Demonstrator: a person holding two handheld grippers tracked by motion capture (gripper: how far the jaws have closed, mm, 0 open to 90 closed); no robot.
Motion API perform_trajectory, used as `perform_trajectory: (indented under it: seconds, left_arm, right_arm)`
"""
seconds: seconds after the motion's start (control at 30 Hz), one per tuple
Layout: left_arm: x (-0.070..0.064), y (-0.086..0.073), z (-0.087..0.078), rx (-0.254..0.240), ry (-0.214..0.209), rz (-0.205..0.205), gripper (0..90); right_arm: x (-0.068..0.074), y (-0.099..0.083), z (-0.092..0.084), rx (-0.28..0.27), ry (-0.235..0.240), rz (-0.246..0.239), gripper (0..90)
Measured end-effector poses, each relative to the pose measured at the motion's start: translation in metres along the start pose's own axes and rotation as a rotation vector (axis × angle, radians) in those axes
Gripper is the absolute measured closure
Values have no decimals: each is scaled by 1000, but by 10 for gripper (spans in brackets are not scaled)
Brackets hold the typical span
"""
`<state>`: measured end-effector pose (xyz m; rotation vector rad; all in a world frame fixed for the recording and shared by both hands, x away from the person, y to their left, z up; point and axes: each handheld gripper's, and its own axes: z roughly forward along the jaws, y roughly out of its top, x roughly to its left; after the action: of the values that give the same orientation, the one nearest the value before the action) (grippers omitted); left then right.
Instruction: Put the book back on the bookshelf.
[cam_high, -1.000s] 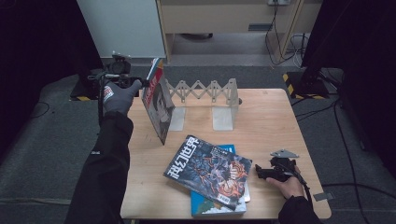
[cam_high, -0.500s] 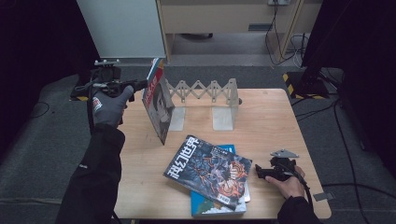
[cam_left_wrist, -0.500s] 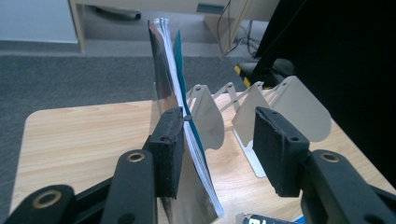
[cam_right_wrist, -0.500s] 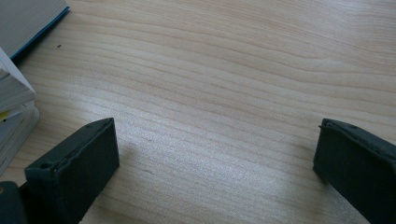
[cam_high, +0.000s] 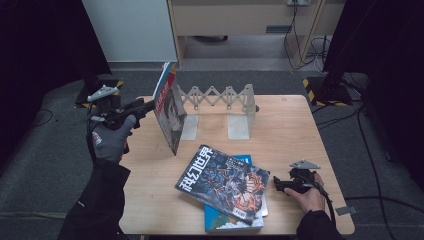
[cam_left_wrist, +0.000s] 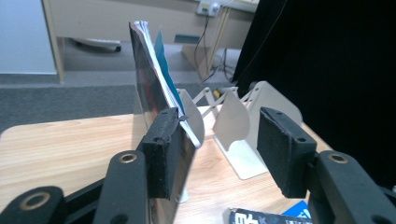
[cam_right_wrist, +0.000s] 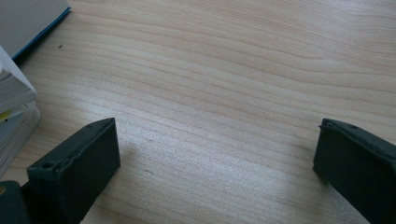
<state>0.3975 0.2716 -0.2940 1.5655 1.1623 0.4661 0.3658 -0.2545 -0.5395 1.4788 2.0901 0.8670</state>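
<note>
A magazine (cam_high: 171, 116) stands on edge on the wooden table (cam_high: 300, 125), leaning against the left end of a white folding book rack (cam_high: 220, 97). My left gripper (cam_high: 146, 106) hovers just left of it, level, open. In the left gripper view the magazine (cam_left_wrist: 149, 79) rises just beyond the left pad (cam_left_wrist: 161, 149); its jaws have just been opening and nothing lies between them. The rack's plates (cam_left_wrist: 238, 121) show through the gap. My right gripper (cam_high: 276, 184) rests on the table at the front right, open around bare wood (cam_right_wrist: 215, 107).
A stack lies flat at the front centre: a comic-cover magazine (cam_high: 225, 182) on top of a blue book (cam_high: 235, 222). Its page edges (cam_right_wrist: 14, 98) sit left of my right gripper. A cabinet and cables stand on the floor beyond the table.
My left hand has drawn back from the standing magazine's top, down and toward the table's left edge. The magazine stays upright against the rack. The right gripper has not moved.
</note>
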Motion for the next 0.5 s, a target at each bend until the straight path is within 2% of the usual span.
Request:
perform_trajectory:
  seconds: [0.03,0.2,0.23,0.27,0.5]
  left_arm:
    - [0,0,0,0,0,0,472]
    - [-4,-23,-9,-2,-30,8,459]
    - [-4,-23,-9,-2,-30,8,458]
    - [-6,-29,-12,3,-25,21,455]
    - [-6,-45,-17,15,-23,24,433]
  right_arm:
    - [0,0,0,0,0,0,7]
    - [0,0,-1,-9,2,6,57]
    - [0,0,-1,-9,2,6,57]
    - [-1,0,-2,-11,-4,1,90]
    - [-3,3,-7,0,-13,28,172]
